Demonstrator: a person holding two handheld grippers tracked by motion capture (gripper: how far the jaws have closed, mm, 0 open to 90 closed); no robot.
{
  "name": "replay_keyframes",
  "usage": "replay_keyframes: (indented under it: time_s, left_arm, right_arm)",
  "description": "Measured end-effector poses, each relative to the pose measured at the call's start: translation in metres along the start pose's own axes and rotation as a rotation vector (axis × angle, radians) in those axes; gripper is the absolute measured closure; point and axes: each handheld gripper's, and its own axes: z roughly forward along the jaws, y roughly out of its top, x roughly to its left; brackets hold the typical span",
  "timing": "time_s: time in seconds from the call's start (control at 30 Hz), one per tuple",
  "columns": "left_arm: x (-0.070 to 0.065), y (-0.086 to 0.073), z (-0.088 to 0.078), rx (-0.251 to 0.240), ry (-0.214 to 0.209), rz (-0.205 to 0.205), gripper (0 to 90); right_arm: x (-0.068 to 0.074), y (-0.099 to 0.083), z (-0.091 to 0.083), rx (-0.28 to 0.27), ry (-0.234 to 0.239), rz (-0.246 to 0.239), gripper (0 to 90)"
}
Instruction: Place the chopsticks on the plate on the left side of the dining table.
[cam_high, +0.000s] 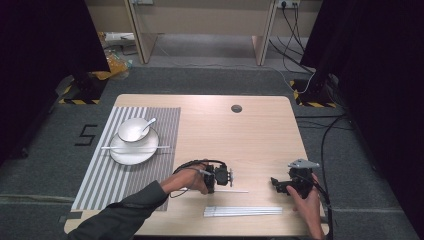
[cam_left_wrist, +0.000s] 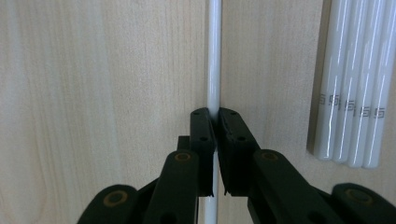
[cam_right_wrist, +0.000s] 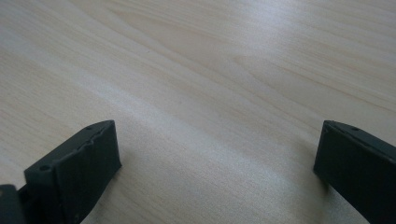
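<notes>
My left gripper lies low over the table's front middle, shut on a thin white chopstick that reaches out to the right. In the left gripper view the black jaws of my left gripper pinch that chopstick, which runs straight ahead over the wood. A bundle of several white chopsticks lies near the front edge, and those chopsticks are off to the right in the left gripper view. My right gripper rests at the front right, and its jaws stand wide open over bare wood.
A striped placemat covers the table's left side. On it stands a white plate with a white bowl, a spoon and one chopstick across the plate. A round cable hole is at the back.
</notes>
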Motion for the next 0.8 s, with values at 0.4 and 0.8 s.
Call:
replay_keyframes:
  time_s: [0.4, 0.8]
  left_arm:
    - [0.000, -0.005, 0.000, 0.005, 0.007, 0.014, 84.7]
    - [0.016, -0.035, -0.025, 0.043, 0.045, -0.022, 84.7]
  right_arm:
    - [0.000, 0.000, 0.000, 0.001, 0.000, 0.001, 0.3]
    - [0.000, 0.000, 0.000, -0.001, 0.000, -0.002, 0.3]
